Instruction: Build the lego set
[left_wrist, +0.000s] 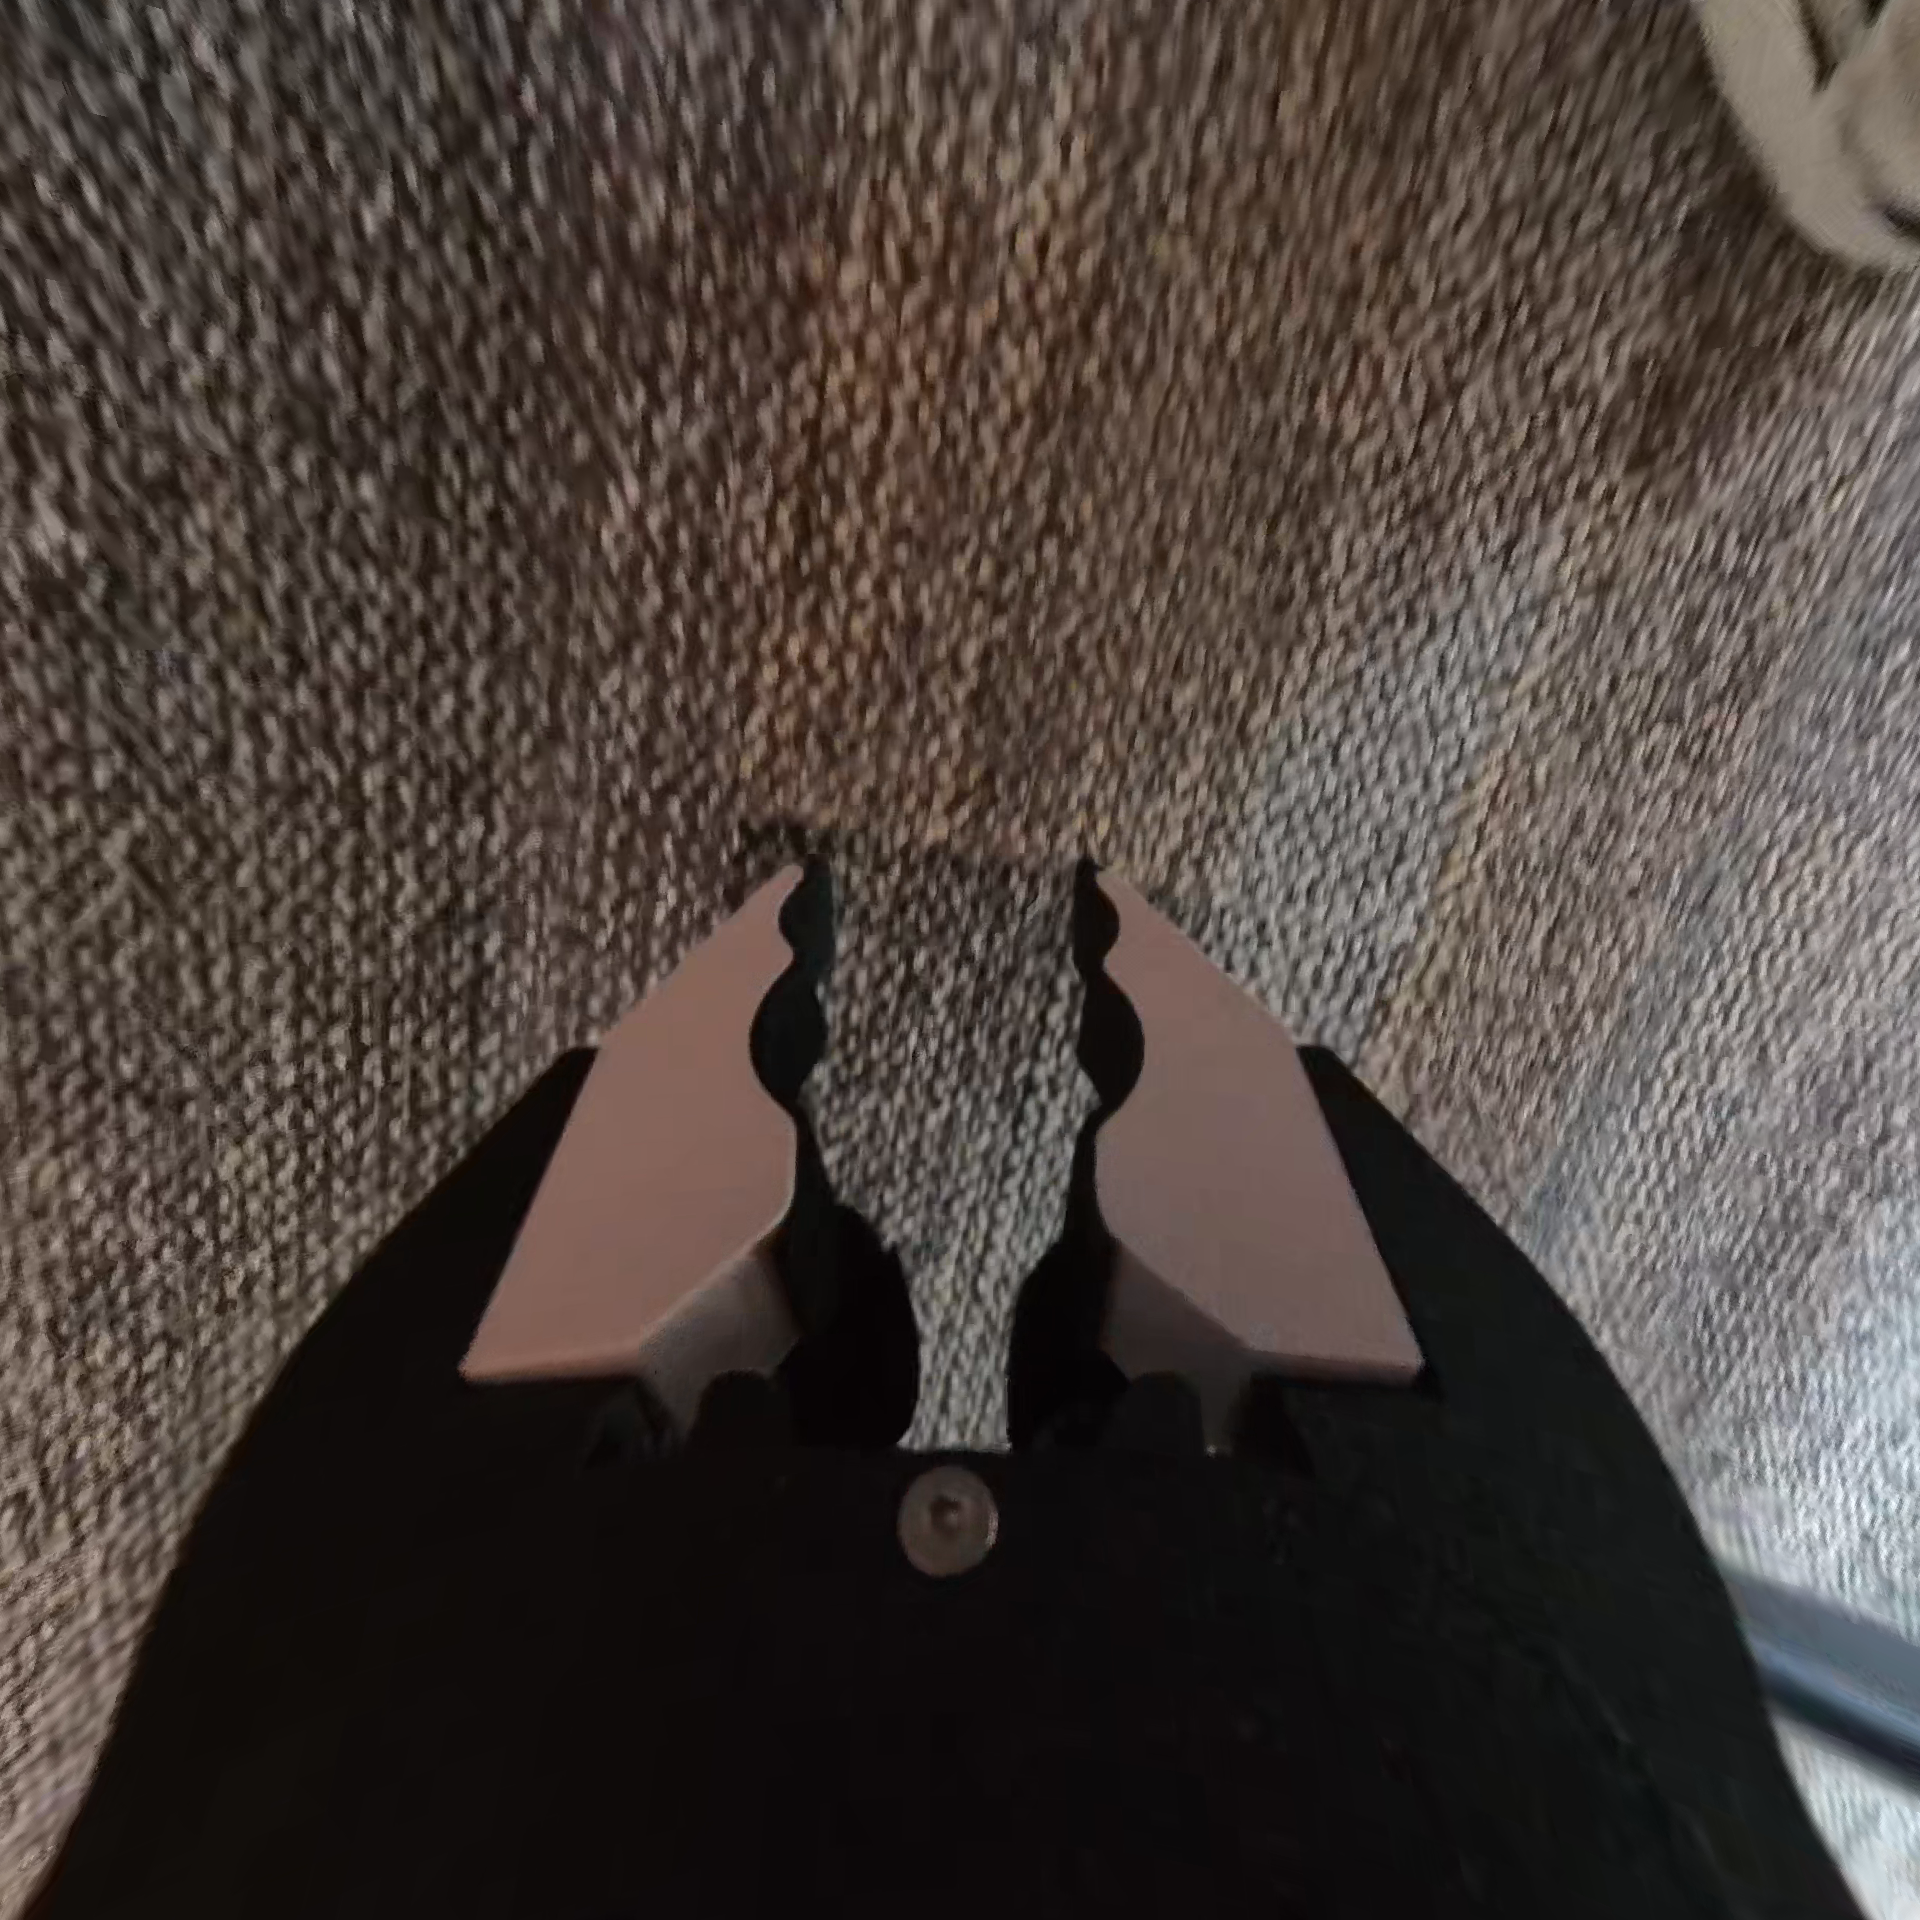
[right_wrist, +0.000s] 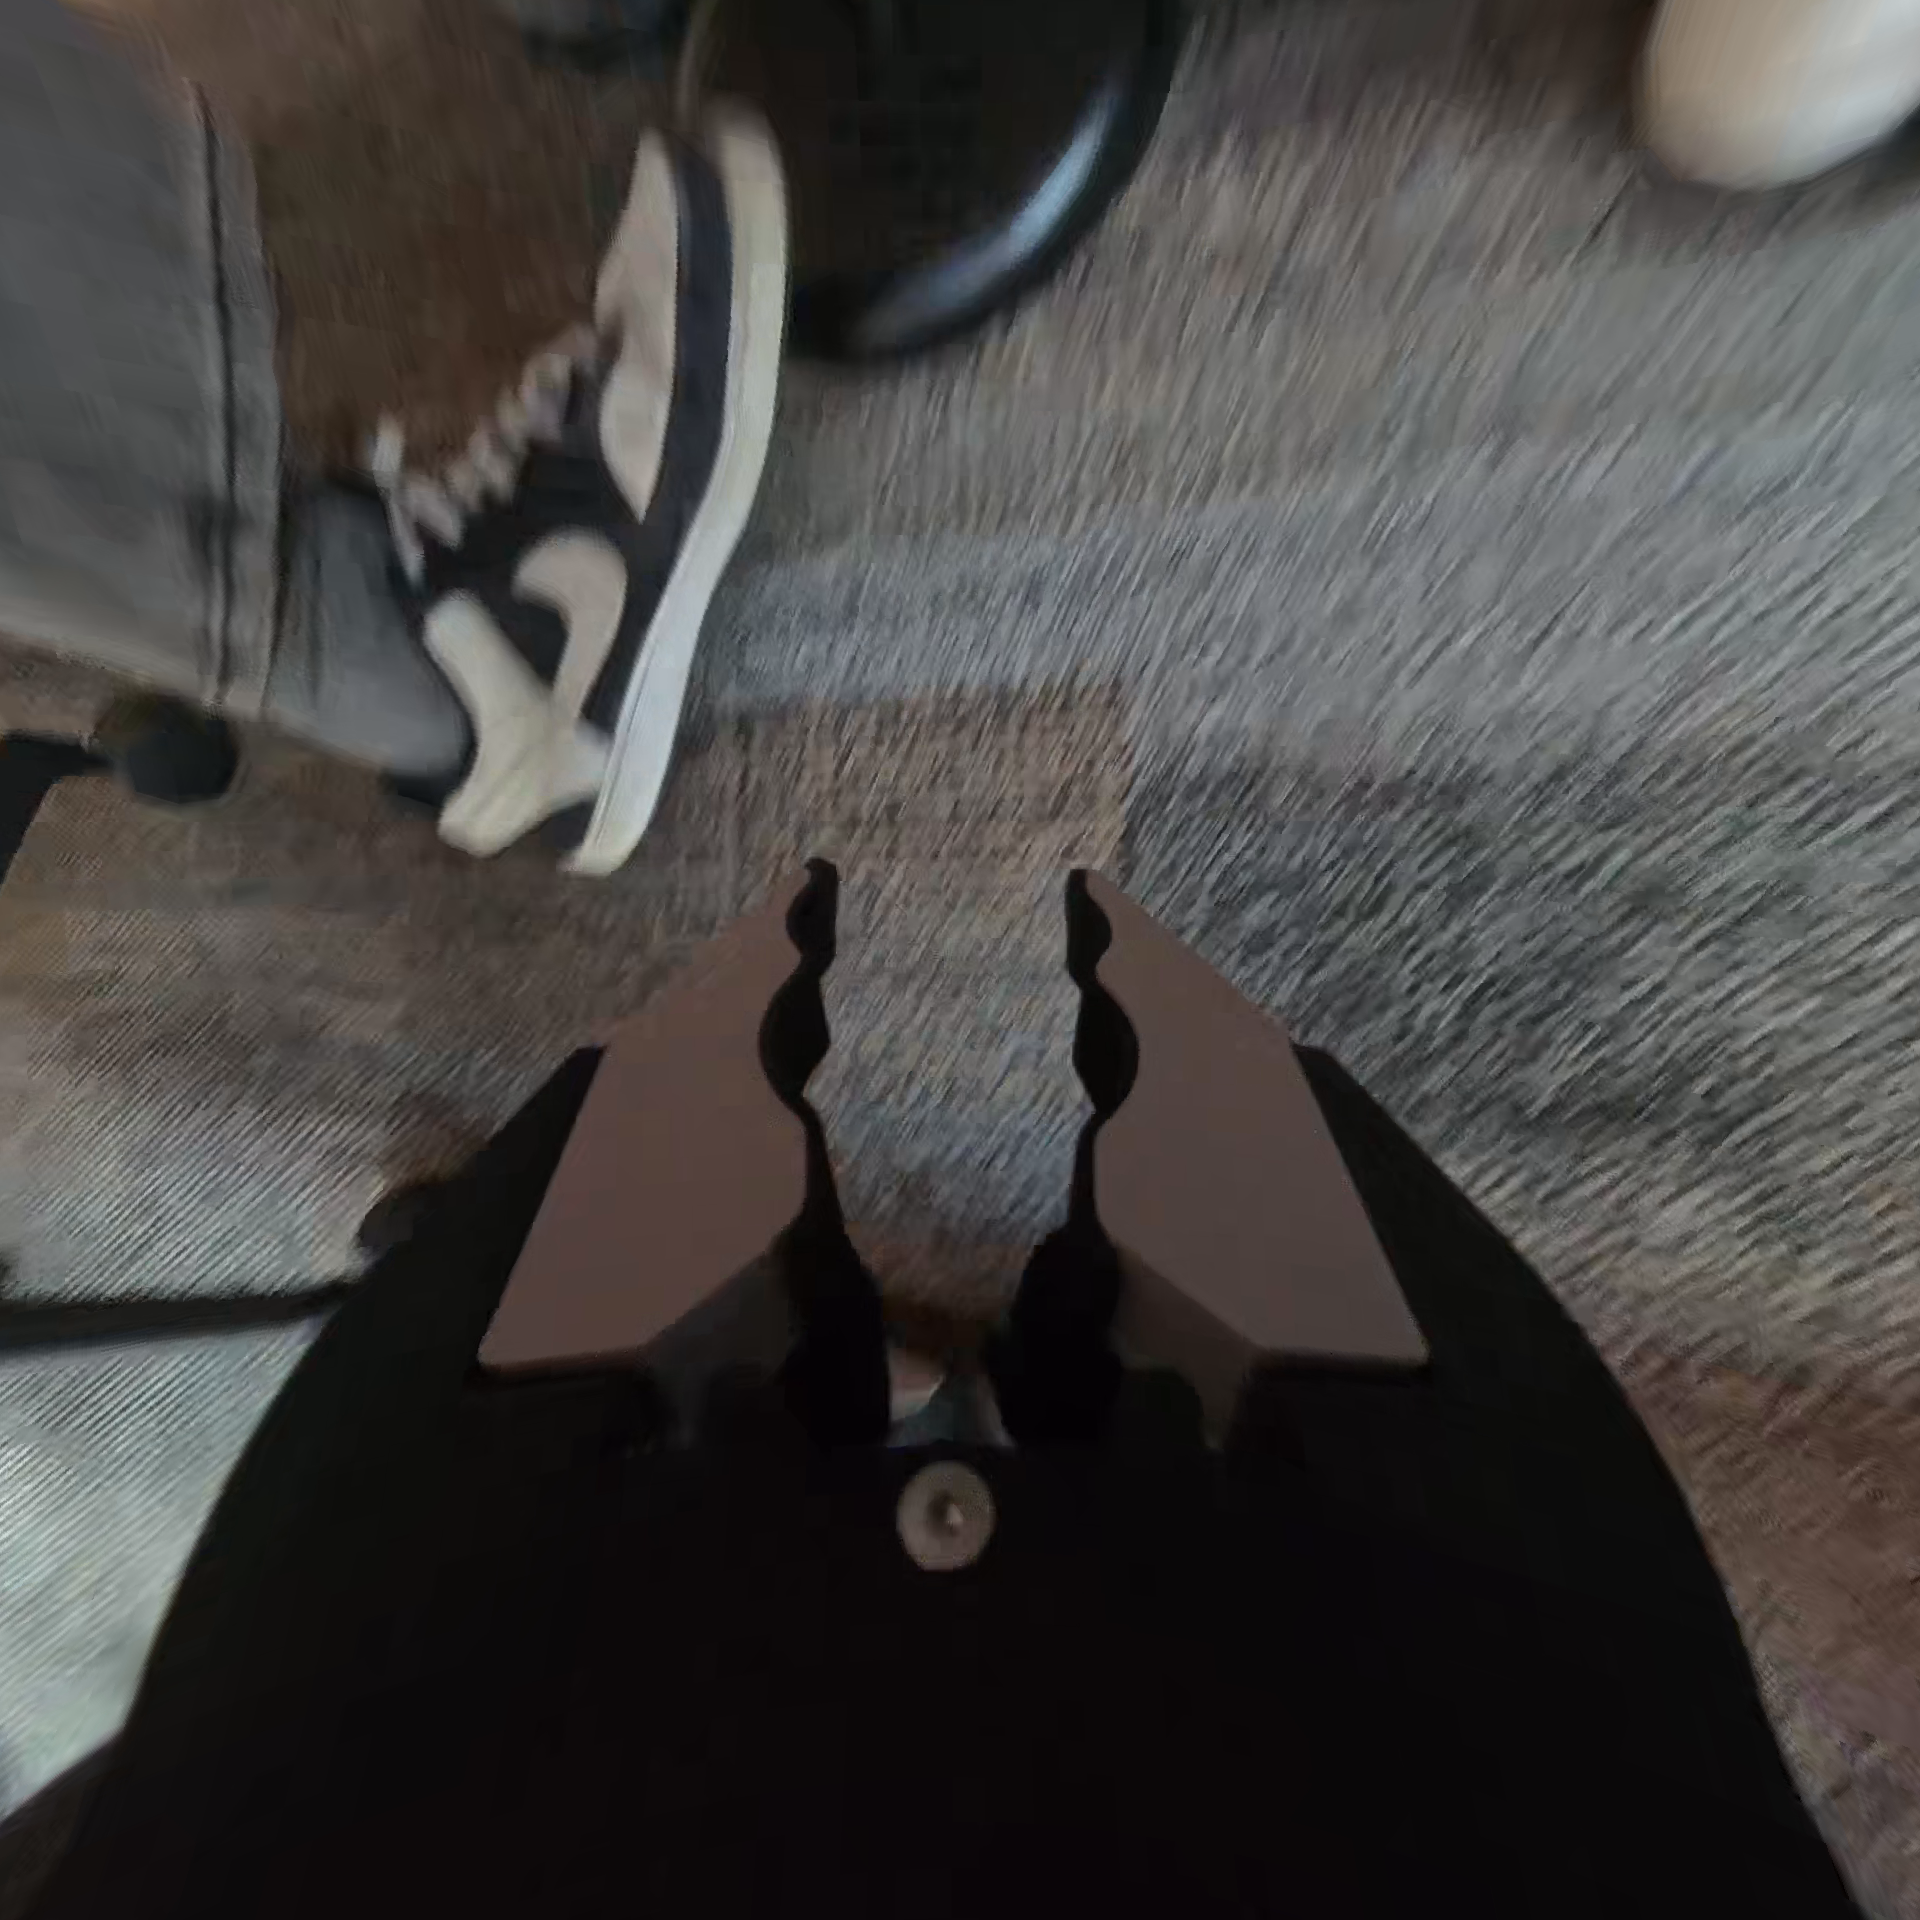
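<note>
My left gripper (left_wrist: 948, 883) is open and empty, with its tips close to or on a speckled grey-brown carpet (left_wrist: 935, 468). Only carpet shows between its black wavy pads (left_wrist: 805, 935). My right gripper (right_wrist: 948, 894) is open and empty above the same kind of carpet (right_wrist: 1403, 623), and the view is blurred by motion. A person's black and white sneaker (right_wrist: 613, 499) with a grey trouser leg (right_wrist: 125, 364) stands to the upper left of the right gripper, apart from it.
A black curved chair base part (right_wrist: 1029, 208) lies at the top of the right wrist view. A pale shoe toe (right_wrist: 1756, 94) shows at the top right there. A pale object (left_wrist: 1860, 125) sits at the left wrist view's top right corner. A dark bar (left_wrist: 1849, 1673) crosses its lower right.
</note>
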